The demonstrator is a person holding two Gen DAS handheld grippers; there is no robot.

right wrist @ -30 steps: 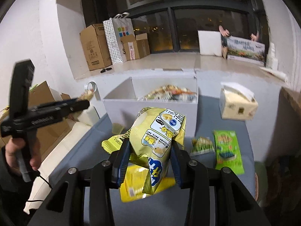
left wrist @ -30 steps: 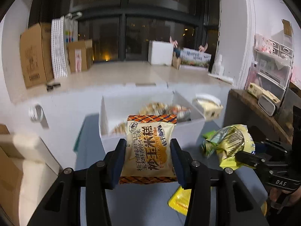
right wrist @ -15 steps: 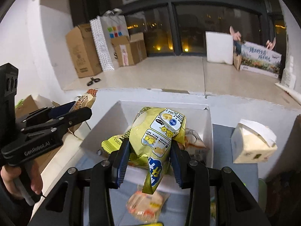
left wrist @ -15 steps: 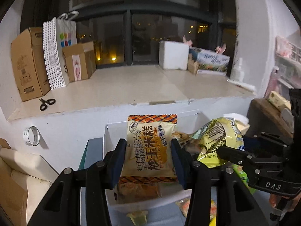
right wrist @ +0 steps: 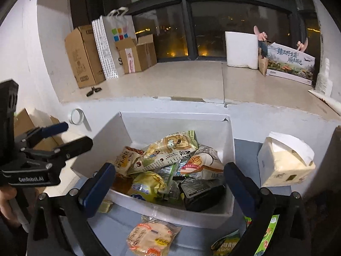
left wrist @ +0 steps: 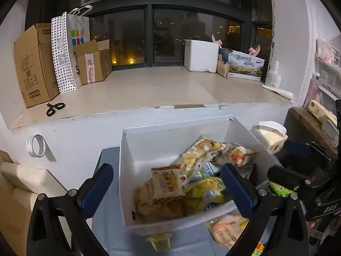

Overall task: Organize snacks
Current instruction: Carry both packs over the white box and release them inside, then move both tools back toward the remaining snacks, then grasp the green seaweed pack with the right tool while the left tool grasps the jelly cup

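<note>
A white box (left wrist: 127, 149) (right wrist: 229, 140) holds several snack packets. The orange-trimmed corn cake packet (left wrist: 165, 186) and the yellow chip bag (left wrist: 204, 194) (right wrist: 147, 184) lie inside it. My left gripper (left wrist: 168, 189) is open and empty above the box's front. My right gripper (right wrist: 169, 186) is open and empty above the box too. The left gripper shows at the left of the right wrist view (right wrist: 53, 136). The right gripper shows at the right of the left wrist view (left wrist: 298, 162).
Loose packets lie on the grey table in front of the box: an orange-white one (right wrist: 152, 237) (left wrist: 228, 228), a small yellow one (left wrist: 158, 240), green ones (right wrist: 264, 241). A tissue pack (right wrist: 285, 162) stands right. Behind is a ledge with cardboard boxes (left wrist: 34, 64), scissors (left wrist: 54, 108), tape roll (left wrist: 36, 146).
Both grippers have opened. The corn cake packet and the yellow chip bag have dropped from them into the white box. Both grippers stand over the box.
</note>
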